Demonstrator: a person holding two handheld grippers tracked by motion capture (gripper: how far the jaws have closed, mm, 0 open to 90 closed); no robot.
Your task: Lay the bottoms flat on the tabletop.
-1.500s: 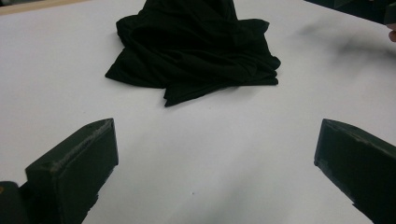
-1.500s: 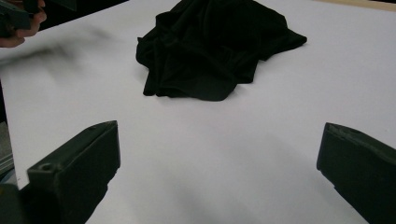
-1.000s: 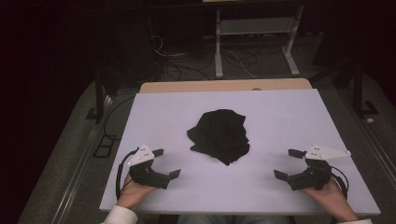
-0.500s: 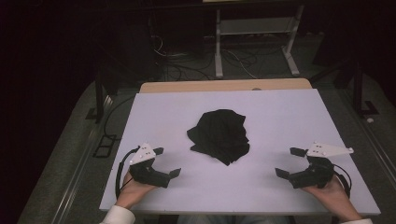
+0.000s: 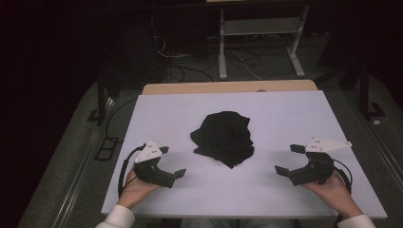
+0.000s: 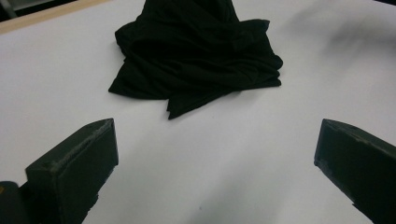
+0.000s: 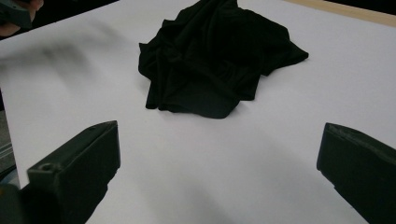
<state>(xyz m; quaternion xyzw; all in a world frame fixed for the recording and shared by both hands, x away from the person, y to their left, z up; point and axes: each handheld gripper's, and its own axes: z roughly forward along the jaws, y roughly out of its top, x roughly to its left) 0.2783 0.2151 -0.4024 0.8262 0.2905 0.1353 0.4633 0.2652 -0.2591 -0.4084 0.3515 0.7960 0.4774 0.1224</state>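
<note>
Both grippers, left [image 5: 172,162] and right [image 5: 288,159], are sitting jaws-apart flanking the black cloth [image 5: 224,137] lying crumpled mid-worktop [image 5: 285,118].

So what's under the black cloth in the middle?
The black cloth lies crumpled on the white table, which shows bare all around it. Its folds cover whatever may lie beneath. Both grippers are apart from it.
</note>
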